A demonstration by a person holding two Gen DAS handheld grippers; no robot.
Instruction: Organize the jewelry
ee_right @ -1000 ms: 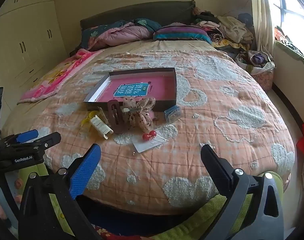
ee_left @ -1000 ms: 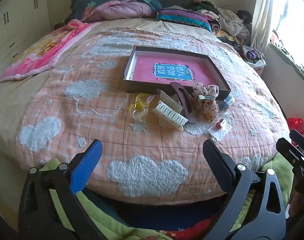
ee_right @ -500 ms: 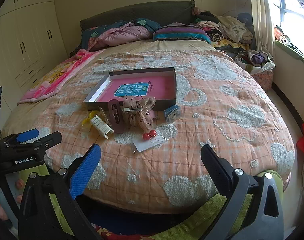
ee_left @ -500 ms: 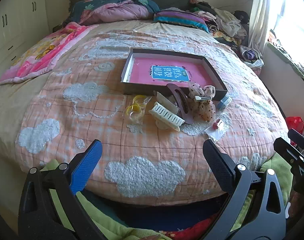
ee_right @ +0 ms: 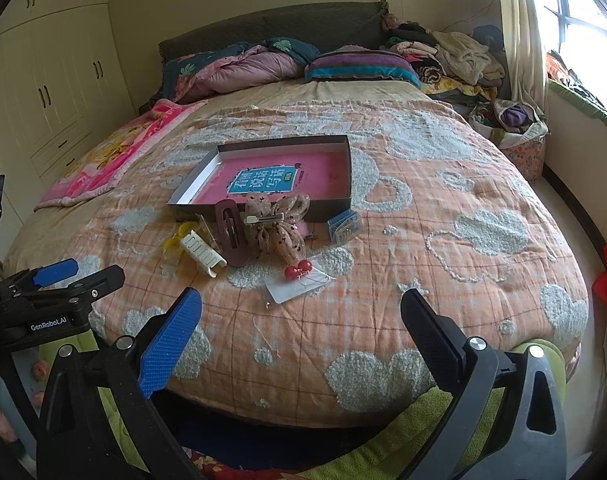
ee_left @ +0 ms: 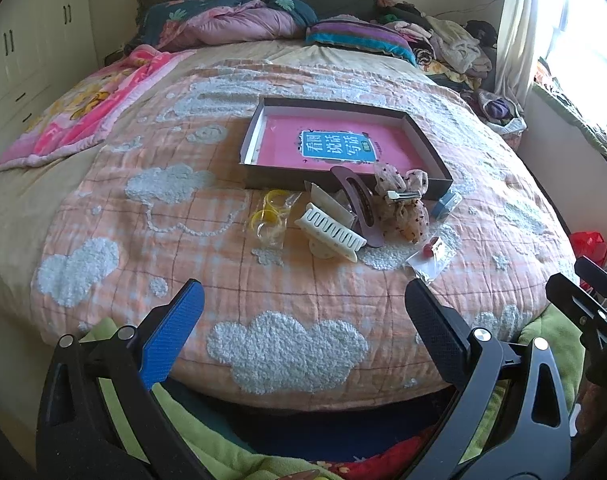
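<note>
A shallow dark box (ee_left: 425, 148) (ee_right: 345, 176) with a pink bottom lies on the bed. In front of it sit yellow rings in a bag (ee_left: 269, 216), a white claw clip (ee_left: 329, 232) (ee_right: 201, 254), a mauve claw clip (ee_left: 357, 200) (ee_right: 231, 232), a dotted fabric bow with a metal clip (ee_left: 403, 208) (ee_right: 279, 224), red bead earrings on a card (ee_right: 297, 272) (ee_left: 429, 254) and a small blue box (ee_right: 343, 228) (ee_left: 445, 204). My left gripper (ee_left: 301, 314) and right gripper (ee_right: 301, 320) are both open and empty, held back at the bed's near edge, well short of the items.
The bed carries an orange quilt with cloud tufts (ee_left: 283, 348), a pink blanket (ee_left: 79, 116) at the left and pillows (ee_right: 247, 68) at the headboard. Clothes are piled at the back right (ee_right: 459, 56). Wardrobes (ee_right: 51, 96) line the left wall; a window (ee_right: 583, 8) is right.
The left gripper's view has tilted slightly, so the box and items sit a little lower and further left in it. The right gripper has barely moved. Both stay open.
</note>
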